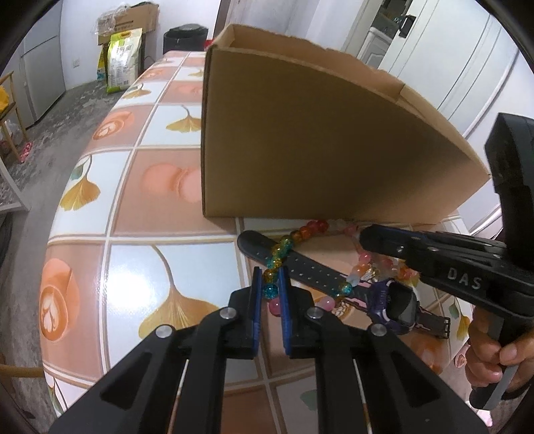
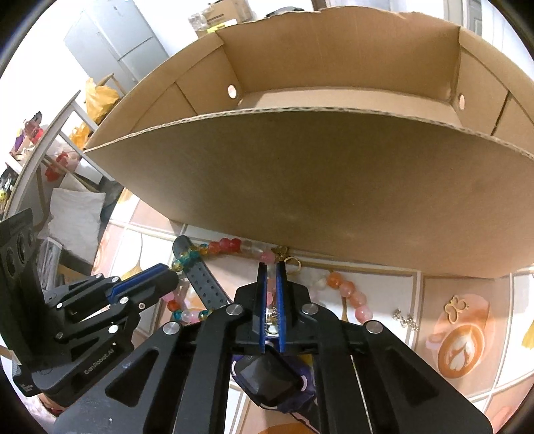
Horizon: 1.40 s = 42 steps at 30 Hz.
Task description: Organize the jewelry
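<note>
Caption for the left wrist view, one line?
Left tongs shut on a bead bracelet lying across a watch before a cardboard box.

you're in a lived-in home. left of the tiled table (image 1: 140, 187) stands a grey fridge (image 1: 40, 76). beyond the table sit a rice sack (image 1: 121, 61) and a stored carton (image 1: 133, 20).

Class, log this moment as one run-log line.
left gripper: shut on bead bracelet | right gripper: shut on charm strand | cardboard box: empty
</note>
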{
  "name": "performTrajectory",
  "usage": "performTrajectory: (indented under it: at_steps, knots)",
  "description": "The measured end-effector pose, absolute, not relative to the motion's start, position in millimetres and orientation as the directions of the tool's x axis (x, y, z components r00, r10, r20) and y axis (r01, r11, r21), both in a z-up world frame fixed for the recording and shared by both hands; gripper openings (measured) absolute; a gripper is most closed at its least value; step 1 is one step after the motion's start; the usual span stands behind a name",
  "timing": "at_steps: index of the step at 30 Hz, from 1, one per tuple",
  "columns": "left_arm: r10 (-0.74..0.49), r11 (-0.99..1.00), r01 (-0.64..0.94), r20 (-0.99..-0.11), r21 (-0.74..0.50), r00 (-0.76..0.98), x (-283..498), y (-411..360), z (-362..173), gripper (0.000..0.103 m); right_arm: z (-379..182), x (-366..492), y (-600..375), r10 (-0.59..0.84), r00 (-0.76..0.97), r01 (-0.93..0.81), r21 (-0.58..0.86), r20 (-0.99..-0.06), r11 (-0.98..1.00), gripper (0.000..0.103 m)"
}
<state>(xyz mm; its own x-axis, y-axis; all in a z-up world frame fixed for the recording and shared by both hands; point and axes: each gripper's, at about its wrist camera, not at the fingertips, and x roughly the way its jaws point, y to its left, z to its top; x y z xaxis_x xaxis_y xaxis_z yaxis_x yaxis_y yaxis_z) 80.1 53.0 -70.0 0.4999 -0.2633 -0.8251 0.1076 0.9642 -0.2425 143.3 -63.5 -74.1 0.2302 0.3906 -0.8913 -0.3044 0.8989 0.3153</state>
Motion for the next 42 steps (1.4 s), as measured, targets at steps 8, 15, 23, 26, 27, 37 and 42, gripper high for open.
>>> performTrajectory:
  at_steps: [8, 15, 23, 26, 27, 37, 42]
  knots:
    - [-0.274, 0.959, 0.077, -0.824, -0.272, 0.496, 85.2, 57.9, -70.6, 0.013, -76.5, 155.8, -72.3, 0.389, 0.209, -0.310, 0.316, -0.897, 0.897, 0.015]
    - [-0.253, 0.964, 0.059, -0.824, -0.259, 0.508, 82.4, 52.8, -70.2, 0.014, -78.2, 148.1, -58.0, 0.312, 0.255, -0.359, 0.210, -0.915, 0.909, 0.010]
    - [-0.213, 0.975, 0.061, -0.815, -0.214, 0.539, 72.9, 41.2, -64.5, 0.009, -77.3, 141.4, -65.1, 0.340, 0.277, -0.326, 0.245, -0.899, 0.913, 0.007]
    - [-0.226, 0.972, 0.073, -0.791, -0.225, 0.568, 64.7, 43.1, -50.3, 0.009, -67.5, 132.9, -77.3, 0.368, 0.292, -0.319, 0.272, -0.883, 0.908, 0.007]
    - [-0.235, 0.969, 0.077, -0.783, -0.234, 0.577, 60.7, 44.2, -43.6, 0.009, -63.0, 130.9, -83.2, 0.379, 0.297, -0.319, 0.283, -0.877, 0.905, 0.007]
    - [-0.318, 0.944, 0.156, -0.683, -0.289, 0.658, 31.0, 50.8, 33.0, 0.009, 17.1, 115.0, -106.5, 0.459, 0.405, -0.333, 0.340, -0.791, 0.880, 0.007]
    - [-0.352, 0.932, 0.212, -0.603, -0.292, 0.716, 49.8, 55.3, 91.4, 0.009, 64.2, 132.8, -111.5, 0.485, 0.466, -0.378, 0.329, -0.740, 0.865, 0.007]
